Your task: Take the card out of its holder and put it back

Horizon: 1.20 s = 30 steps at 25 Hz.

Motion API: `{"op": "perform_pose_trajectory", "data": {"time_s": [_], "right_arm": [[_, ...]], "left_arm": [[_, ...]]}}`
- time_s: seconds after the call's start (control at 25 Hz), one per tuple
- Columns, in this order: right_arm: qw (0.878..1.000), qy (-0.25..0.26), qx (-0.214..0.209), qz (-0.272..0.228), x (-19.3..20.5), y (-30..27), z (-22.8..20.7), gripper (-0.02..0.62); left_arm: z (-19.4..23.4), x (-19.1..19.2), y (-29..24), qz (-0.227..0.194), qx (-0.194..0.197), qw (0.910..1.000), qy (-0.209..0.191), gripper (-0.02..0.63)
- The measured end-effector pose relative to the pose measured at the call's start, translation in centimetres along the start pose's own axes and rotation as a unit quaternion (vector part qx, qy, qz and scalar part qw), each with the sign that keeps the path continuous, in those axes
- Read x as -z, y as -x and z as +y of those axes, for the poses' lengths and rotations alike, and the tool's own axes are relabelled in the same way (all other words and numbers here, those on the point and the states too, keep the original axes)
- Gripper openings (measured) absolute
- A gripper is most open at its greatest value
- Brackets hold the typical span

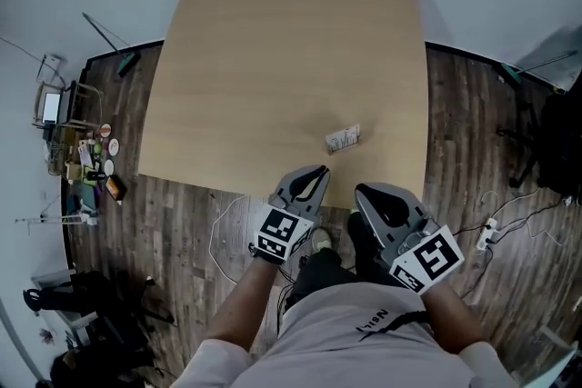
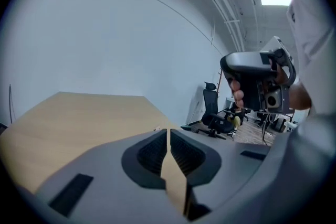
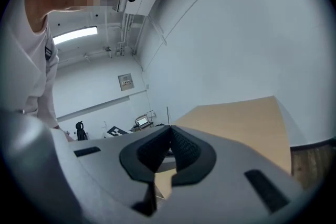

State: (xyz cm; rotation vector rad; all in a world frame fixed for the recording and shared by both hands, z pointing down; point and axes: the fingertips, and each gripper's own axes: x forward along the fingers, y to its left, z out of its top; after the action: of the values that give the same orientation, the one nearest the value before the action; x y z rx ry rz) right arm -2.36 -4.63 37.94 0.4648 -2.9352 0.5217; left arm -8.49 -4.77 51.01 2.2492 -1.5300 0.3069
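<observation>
Head view: card holder (image 1: 344, 139), long axis roughly left-right

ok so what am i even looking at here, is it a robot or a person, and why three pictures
There is no robot here. A person stands at a wooden table with a tool in each hand. The head view comes from a camera on the person's head that looks steeply down. It shows the left hand-held gripper and the right hand-held gripper at the table's near edge. The black-and-white marker cubes are parts of them. The other two pictures each come from a wide-angle camera that rides on one tool and looks along its two jaws. Both pairs of jaws are together with nothing between them, so nothing is held. The only thing on the table is a small white card holder, just beyond the grippers. It is too small to make out the card itself.
</observation>
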Motion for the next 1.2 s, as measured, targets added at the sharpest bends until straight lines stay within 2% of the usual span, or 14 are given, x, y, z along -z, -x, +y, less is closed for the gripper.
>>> {"op": "perform_pose_trajectory", "data": {"time_s": [0.36,0.48,0.84,1.2], "right_arm": [[0.999,-0.021,-0.027,0.038,4.5,-3.8,-2.6,0.014],[0.998,-0.027,-0.022,0.046,5.5,-3.8,-3.1,0.014],[0.997,-0.037,-0.009,0.062,6.9,-4.4,-4.0,0.014],[0.997,-0.042,-0.001,0.072,7.9,-4.1,-3.9,0.014]], "left_arm": [[5.8,5.7,-4.9,0.021,-0.01,0.9995,0.022,0.02],[6.4,6.6,-5.7,0.022,-0.001,0.9997,0.013,0.055],[6.1,6.5,-8.2,0.017,0.059,0.9979,-0.021,0.061],[5.9,6.8,-9.2,0.008,0.083,0.9963,-0.023,0.046]]}}
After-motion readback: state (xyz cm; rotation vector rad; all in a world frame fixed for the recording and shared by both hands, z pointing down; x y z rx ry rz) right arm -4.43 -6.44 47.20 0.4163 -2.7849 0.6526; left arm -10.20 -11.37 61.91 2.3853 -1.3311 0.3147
